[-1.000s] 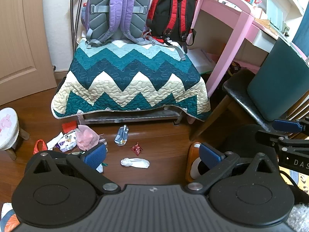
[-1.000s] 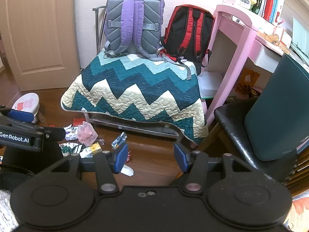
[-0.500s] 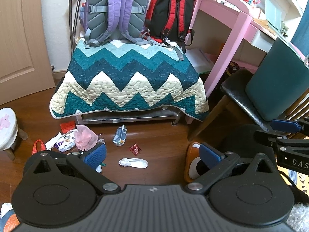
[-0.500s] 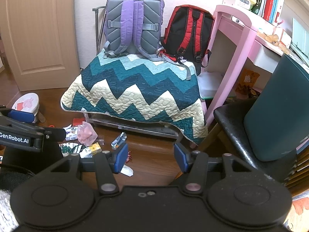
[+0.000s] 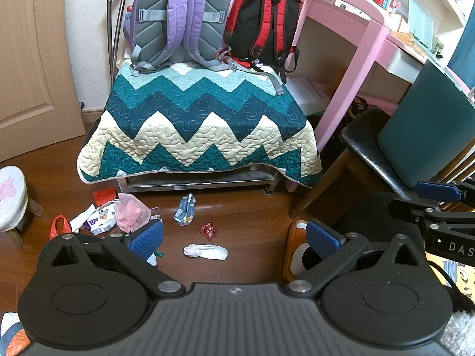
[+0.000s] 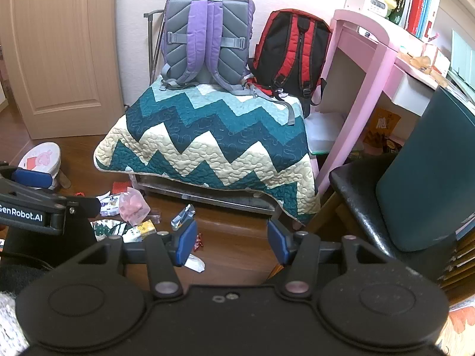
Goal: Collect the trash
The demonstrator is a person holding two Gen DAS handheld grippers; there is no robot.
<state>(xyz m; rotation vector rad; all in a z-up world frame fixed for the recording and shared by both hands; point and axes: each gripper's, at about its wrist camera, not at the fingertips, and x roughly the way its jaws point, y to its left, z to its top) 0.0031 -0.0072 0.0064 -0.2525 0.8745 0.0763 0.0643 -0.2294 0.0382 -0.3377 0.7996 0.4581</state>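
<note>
Trash lies scattered on the wooden floor in front of a quilt-covered bench. In the left wrist view I see a white crumpled tissue (image 5: 205, 251), a small red wrapper (image 5: 208, 230), a silver-blue wrapper (image 5: 185, 209), a pink plastic bag (image 5: 130, 212) and a red scrap (image 5: 58, 225). My left gripper (image 5: 234, 238) hangs open above the floor, the tissue just beyond its fingers. My right gripper (image 6: 232, 241) is open too, higher up, with the pink bag (image 6: 132, 206) and the white tissue (image 6: 196, 264) to its left. Both grippers hold nothing.
A bench under a zigzag quilt (image 5: 199, 127) carries a purple backpack (image 5: 178, 17) and a red-black one (image 5: 264, 23). A pink desk (image 5: 350, 47) and a black chair (image 5: 386, 154) stand at the right, a small stool (image 5: 12, 198) at the left, and an orange-rimmed bin (image 5: 292, 252) by my left gripper.
The left wrist view has drifted slightly, so the bench and trash sit a little lower and to the left. The right gripper has not moved. Both stay open.
</note>
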